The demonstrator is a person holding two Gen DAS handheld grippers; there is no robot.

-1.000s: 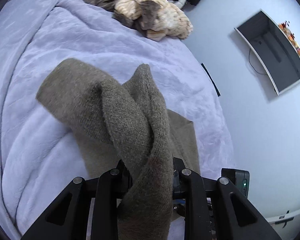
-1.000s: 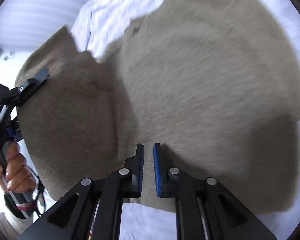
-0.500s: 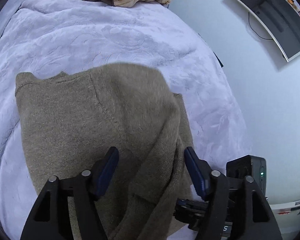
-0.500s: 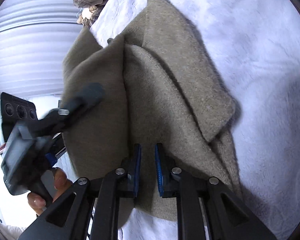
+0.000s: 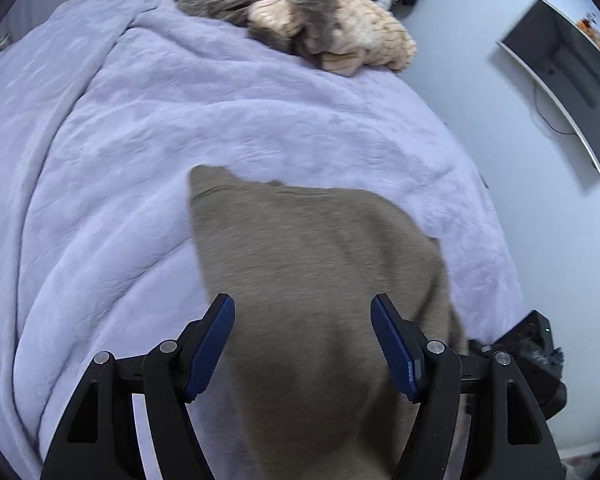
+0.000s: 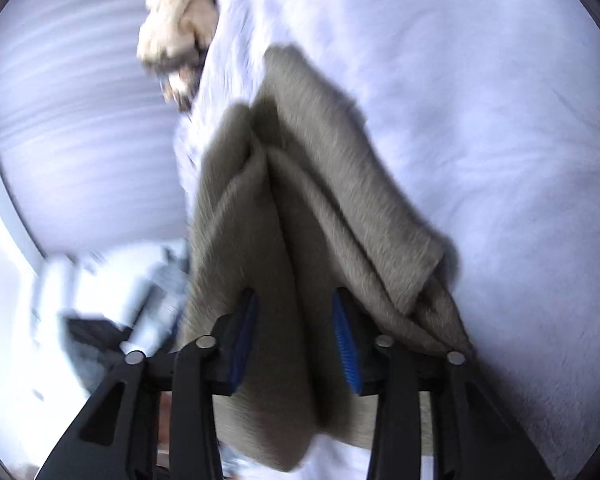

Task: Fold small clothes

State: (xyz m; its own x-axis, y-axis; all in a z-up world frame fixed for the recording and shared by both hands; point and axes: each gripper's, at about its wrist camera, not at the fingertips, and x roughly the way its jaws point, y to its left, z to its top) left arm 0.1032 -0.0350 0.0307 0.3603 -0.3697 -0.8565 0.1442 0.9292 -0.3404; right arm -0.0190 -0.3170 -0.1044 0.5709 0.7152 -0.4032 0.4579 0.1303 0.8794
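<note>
Olive sweater [image 5: 312,280] lies folded on the lilac blanket [image 5: 120,160]. Left gripper [image 5: 302,340] stands released above it, pads clear. Right gripper [image 6: 296,332] jaws are opening, sweater fabric between them. A pile of clothes [image 5: 300,28] sits well apart at the far edge, nothing obstructing.

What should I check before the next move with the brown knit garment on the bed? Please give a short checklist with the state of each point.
1. Left gripper jaws clear of the brown knit garment: ok.
2. Right gripper jaws opening, garment between them, not pressed: ok.
3. Garment lies on the lilac blanket: ok.
4. Fold edges lined up: not ok, layers look offset.
5. Pile of other clothes apart from the garment: ok.
6. Near edge of the garment flat: cannot tell.
</note>
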